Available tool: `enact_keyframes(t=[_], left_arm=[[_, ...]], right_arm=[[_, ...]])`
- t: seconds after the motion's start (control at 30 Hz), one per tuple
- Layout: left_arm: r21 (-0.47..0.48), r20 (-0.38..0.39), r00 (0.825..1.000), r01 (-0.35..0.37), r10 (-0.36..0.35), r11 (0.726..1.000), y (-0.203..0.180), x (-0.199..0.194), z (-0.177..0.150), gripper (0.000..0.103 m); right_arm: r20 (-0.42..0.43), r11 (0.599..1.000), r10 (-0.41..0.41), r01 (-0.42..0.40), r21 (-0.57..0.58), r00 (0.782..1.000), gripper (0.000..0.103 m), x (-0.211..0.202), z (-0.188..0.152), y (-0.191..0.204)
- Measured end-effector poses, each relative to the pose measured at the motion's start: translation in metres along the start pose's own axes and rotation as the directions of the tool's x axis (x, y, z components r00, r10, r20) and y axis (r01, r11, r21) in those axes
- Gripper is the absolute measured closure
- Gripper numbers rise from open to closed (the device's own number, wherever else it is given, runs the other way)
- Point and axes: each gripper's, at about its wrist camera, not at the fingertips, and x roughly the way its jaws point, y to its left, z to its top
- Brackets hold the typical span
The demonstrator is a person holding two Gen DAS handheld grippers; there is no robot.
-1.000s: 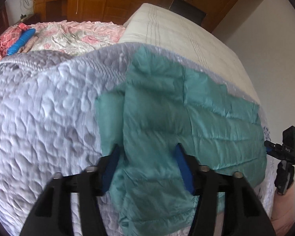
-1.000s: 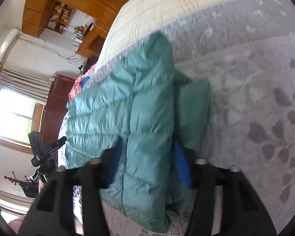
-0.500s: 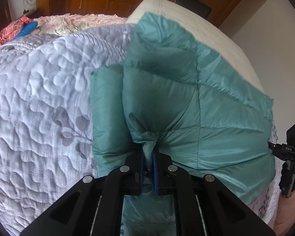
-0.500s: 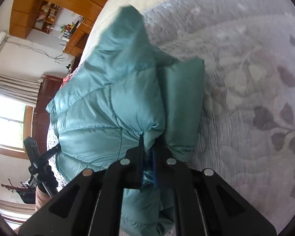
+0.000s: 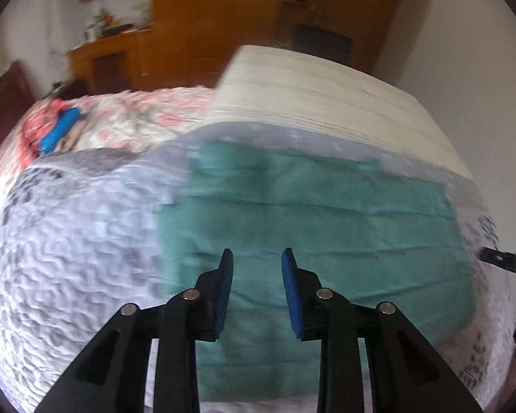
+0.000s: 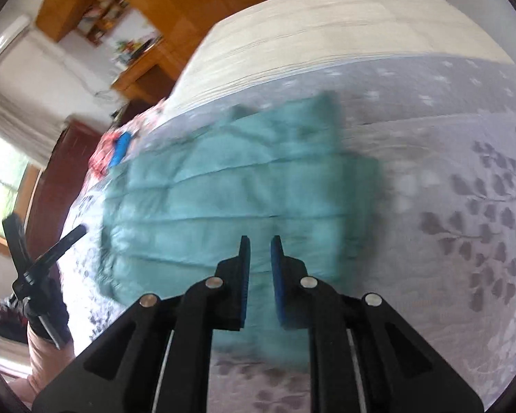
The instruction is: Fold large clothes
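Note:
A teal quilted puffer jacket (image 5: 326,227) lies folded flat on a grey-white quilted bedspread (image 5: 68,258). My left gripper (image 5: 257,258) hovers above the jacket's near left part, its jaws opening, with nothing between the blue pads. In the right wrist view the same jacket (image 6: 244,199) lies below my right gripper (image 6: 260,242), whose jaws stand slightly apart and are opening, pads off the cloth. The other gripper (image 6: 34,261) shows at the left edge of that view. Both views are blurred by motion.
A cream bare mattress (image 5: 326,93) lies beyond the jacket. A pink floral cover (image 5: 130,124) with a blue object (image 5: 58,130) sits at far left. Wooden cabinets (image 5: 223,17) line the back wall. The other gripper (image 5: 509,261) shows at the right edge.
Half a second ago both grippers were shut on a lifted fold of the jacket. Now both have let go and risen, and the jacket lies flat on the bedspread.

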Motion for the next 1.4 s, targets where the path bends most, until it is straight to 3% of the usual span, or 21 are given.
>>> enact_keyframes(t=[0.07, 0.17, 0.33, 0.5, 0.73, 0.8, 0.9, 0.97, 1.03, 1.1, 1.17, 1.23, 1.4], left_arm=[[0.015, -0.027, 0.999, 0.044, -0.044, 0.999, -0.021, 0.007, -0.005, 0.075], [0.032, -0.062, 0.998, 0.030, -0.028, 0.999, -0.042, 0.028, -0.013, 0.075], [0.044, -0.124, 0.992, -0.024, 0.029, 0.999, -0.040, 0.062, -0.029, 0.078], [0.062, -0.145, 0.989, -0.018, 0.027, 0.998, -0.039, 0.080, -0.038, 0.080], [0.066, -0.157, 0.987, -0.021, 0.031, 0.998, -0.041, 0.089, -0.043, 0.081], [0.048, -0.173, 0.985, -0.006, 0.014, 0.999, -0.037, 0.083, -0.038, 0.081], [0.018, -0.143, 0.990, -0.007, 0.009, 1.000, -0.021, 0.062, -0.027, 0.079], [-0.017, -0.084, 0.996, -0.003, 0.002, 1.000, -0.004, 0.037, -0.019, 0.057], [-0.046, -0.038, 0.999, -0.012, 0.010, 0.999, 0.015, 0.019, -0.013, 0.045], [-0.086, -0.027, 0.999, -0.030, 0.028, 0.996, 0.040, 0.011, -0.005, 0.038], [-0.133, -0.040, 0.999, -0.026, 0.021, 0.991, 0.066, 0.015, -0.002, 0.035], [-0.178, -0.069, 0.997, -0.025, 0.013, 0.984, 0.081, 0.024, -0.001, 0.035], [-0.269, -0.100, 0.990, 0.068, -0.098, 0.961, 0.111, 0.044, -0.005, 0.032]], right_arm=[[-0.017, 0.999, -0.025, 0.025, -0.023, 1.000, 0.090, 0.012, -0.003, 0.014], [-0.045, 0.998, -0.049, 0.048, -0.034, 0.998, 0.090, 0.033, -0.008, 0.025], [-0.082, 0.993, -0.114, 0.110, -0.045, 0.990, 0.091, 0.062, -0.017, 0.030], [-0.126, 0.993, -0.120, 0.118, -0.018, 0.985, 0.098, 0.088, -0.020, 0.016], [-0.152, 0.992, -0.126, 0.125, -0.020, 0.980, 0.098, 0.099, -0.020, 0.015], [-0.144, 0.995, -0.096, 0.095, -0.013, 0.985, 0.092, 0.091, -0.018, 0.018], [-0.059, 0.998, -0.059, 0.057, -0.039, 0.997, 0.076, 0.055, -0.017, 0.023], [0.003, 0.999, -0.023, 0.023, -0.029, 1.000, 0.057, 0.032, -0.016, 0.019], [0.071, 1.000, -0.014, 0.014, -0.009, 0.997, 0.029, 0.006, -0.013, 0.007], [0.113, 0.999, -0.035, 0.033, 0.021, 0.993, 0.013, -0.010, -0.007, -0.010], [0.128, 0.996, -0.045, 0.035, 0.077, 0.991, 0.012, -0.017, -0.005, -0.030], [0.112, 0.990, 0.006, -0.022, 0.140, 0.994, 0.012, -0.013, -0.002, -0.051], [0.053, 0.966, 0.105, -0.114, 0.231, 0.993, 0.012, 0.019, -0.001, -0.091]])
